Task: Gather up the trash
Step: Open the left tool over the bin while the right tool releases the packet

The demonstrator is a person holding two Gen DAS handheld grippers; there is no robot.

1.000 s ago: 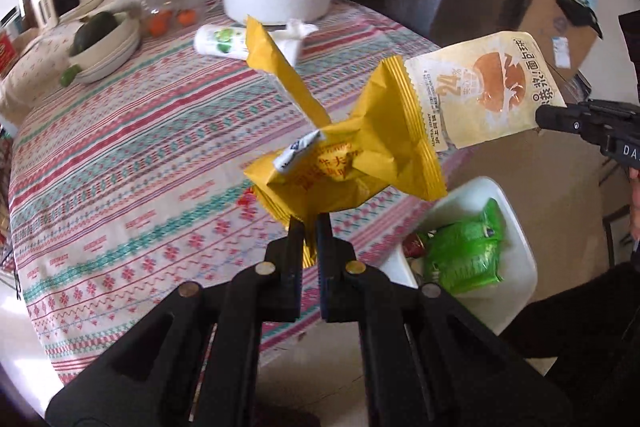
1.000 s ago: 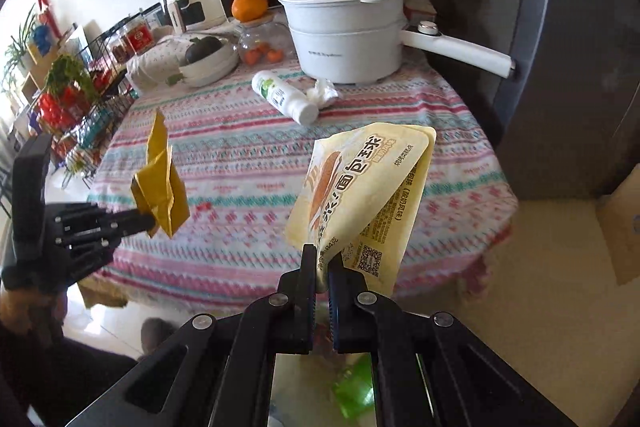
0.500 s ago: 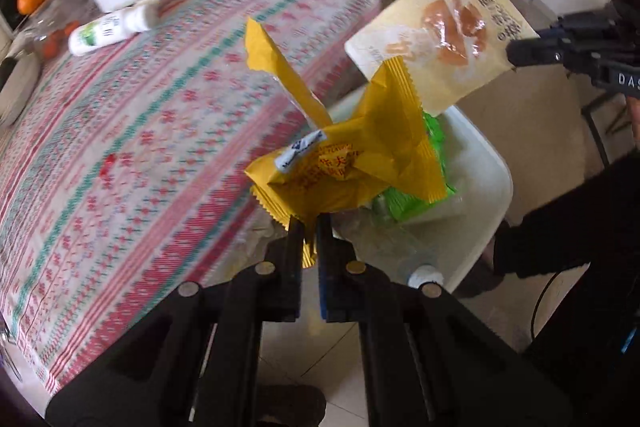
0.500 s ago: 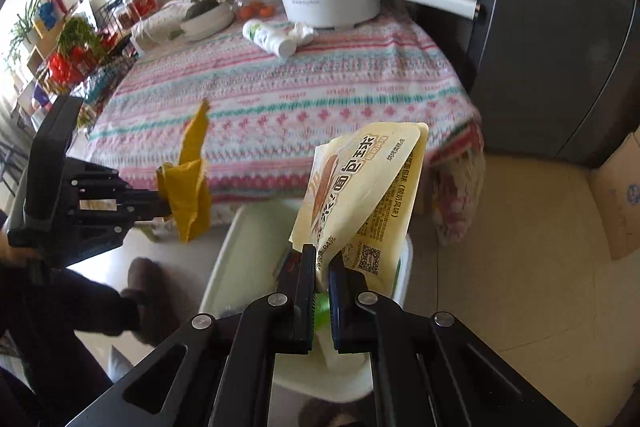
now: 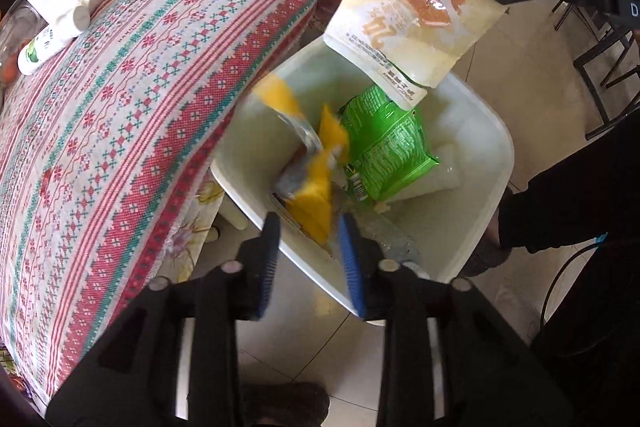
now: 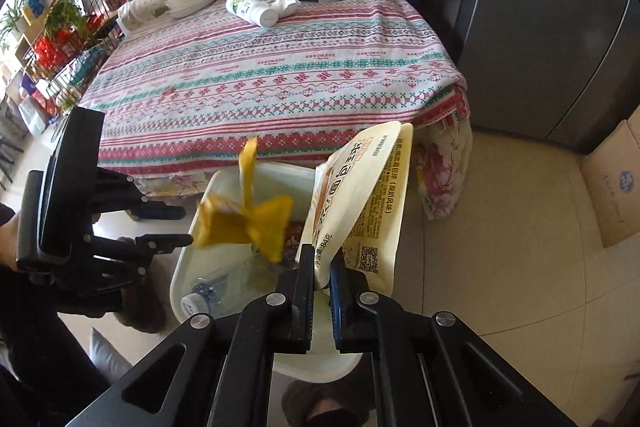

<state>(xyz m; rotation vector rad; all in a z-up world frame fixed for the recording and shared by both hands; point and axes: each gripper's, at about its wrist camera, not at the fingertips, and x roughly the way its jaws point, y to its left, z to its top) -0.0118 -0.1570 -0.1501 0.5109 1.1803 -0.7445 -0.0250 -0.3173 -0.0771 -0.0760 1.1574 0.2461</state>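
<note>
The left gripper (image 5: 308,235) has its jaws opening directly over the white bin (image 5: 496,131) so the yellow wrapper (image 5: 316,195), blurred and free of the pads, falls inside beside the green packet (image 5: 384,151). Across the bin, the right gripper (image 6: 320,267) keeps its jaws clamped on the cream bread-ball pouch (image 6: 368,195), poised above the same opening just beyond the table (image 6: 280,67) edge, presumably for release next.

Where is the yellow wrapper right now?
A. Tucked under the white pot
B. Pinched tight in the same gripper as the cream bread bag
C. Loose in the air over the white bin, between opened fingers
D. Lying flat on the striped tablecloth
C: the yellow wrapper is blurred and free above the white bin, with the left gripper opening around it and its pads clear of it.
</note>
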